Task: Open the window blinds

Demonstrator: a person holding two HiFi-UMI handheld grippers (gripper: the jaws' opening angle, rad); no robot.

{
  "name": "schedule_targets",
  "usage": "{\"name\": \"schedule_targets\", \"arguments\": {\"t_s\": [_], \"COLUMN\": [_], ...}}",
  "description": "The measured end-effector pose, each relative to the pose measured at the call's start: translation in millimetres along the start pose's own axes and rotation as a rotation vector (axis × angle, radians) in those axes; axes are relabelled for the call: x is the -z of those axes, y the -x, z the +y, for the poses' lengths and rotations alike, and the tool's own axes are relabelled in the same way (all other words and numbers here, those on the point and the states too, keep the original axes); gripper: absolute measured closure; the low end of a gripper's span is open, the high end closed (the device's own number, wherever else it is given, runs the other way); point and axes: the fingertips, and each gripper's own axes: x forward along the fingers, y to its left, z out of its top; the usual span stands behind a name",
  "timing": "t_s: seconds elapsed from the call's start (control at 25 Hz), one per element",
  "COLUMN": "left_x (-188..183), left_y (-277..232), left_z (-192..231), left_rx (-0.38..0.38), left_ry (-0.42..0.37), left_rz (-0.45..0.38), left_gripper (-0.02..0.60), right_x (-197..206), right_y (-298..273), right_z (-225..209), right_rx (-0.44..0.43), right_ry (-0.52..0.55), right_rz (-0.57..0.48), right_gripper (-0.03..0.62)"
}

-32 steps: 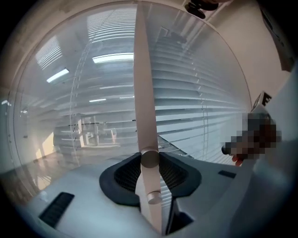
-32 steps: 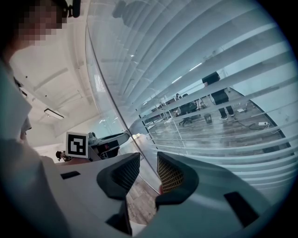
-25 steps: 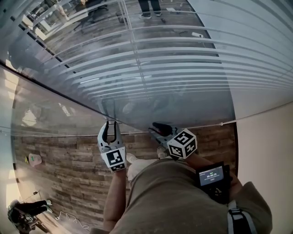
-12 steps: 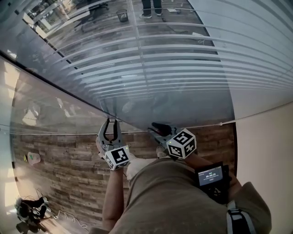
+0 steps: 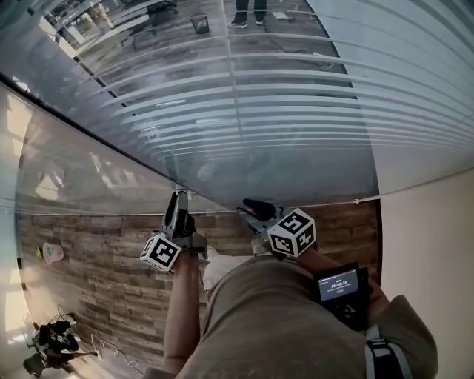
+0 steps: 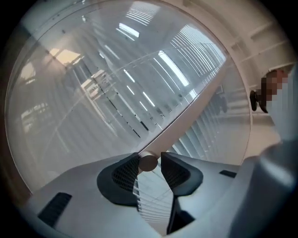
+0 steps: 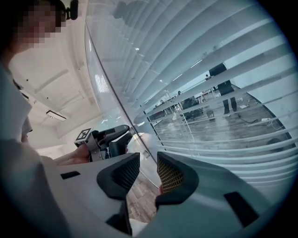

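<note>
Two grippers: the left gripper (image 5: pixel 178 195), its jaws just opened around the single wand (image 6: pixel 149 163), and the right gripper (image 5: pixel 249 205). One set of blinds (image 5: pixel 296 96). One wrist screen (image 5: pixel 338 285), near right. Far beyond the glass, one person (image 5: pixel 248 10) and one bin (image 5: pixel 200 24).

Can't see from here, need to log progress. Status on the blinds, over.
Left claw just opening, wand end between its jaws. Right claw open, empty. Blinds part-open, slats tilted. Nothing in the way.

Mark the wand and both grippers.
wand (image 6: pixel 188 116): left gripper view, mid-shaft.
left gripper (image 6: pixel 149 157): left gripper view, between fingertips; jaws have just been opening, wand end between them.
right gripper (image 7: pixel 148 161): right gripper view, between fingertips.
</note>
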Motion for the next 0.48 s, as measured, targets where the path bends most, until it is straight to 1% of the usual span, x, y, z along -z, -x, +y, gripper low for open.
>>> {"name": "schedule_targets", "arguments": {"t_s": [0.04, 0.08, 0.12, 0.2, 0.36, 0.48], "left_x": [1.4, 2.1, 2.2, 1.5, 3.7, 6.6], "left_y": [-0.1, -0.1, -0.1, -0.2, 0.4, -0.2], "left_z": [2.2, 3.3, 3.1, 0.8, -0.1, -1.1], "left_rx": [-0.006, -0.009, -0.011, -0.020, -0.074, -0.098], "left_ry": [0.033, 0.049, 0.043, -0.021, -0.213, -0.305], "left_rz": [-0.001, 0.000, 0.003, 0.017, 0.054, 0.070], "left_gripper": [0.430, 0.443, 0.443, 0.445, 0.445, 0.445], "right_x": [-0.2, -0.3, -0.2, 0.5, 1.2, 1.9], "right_y": [-0.6, -1.0, -1.2, -1.1, -1.6, -2.6], "right_z": [-0.3, -0.6, -0.8, -0.9, 0.0, -0.3], "right_rx": [-0.001, -0.001, -0.001, -0.003, -0.008, -0.013], "right_ry": [0.000, -0.001, -0.002, -0.003, -0.001, 0.003], "right_rz": [0.000, 0.000, 0.000, 0.002, 0.005, 0.005], "right_gripper": [0.485, 0.486, 0.486, 0.486, 0.485, 0.485]}}
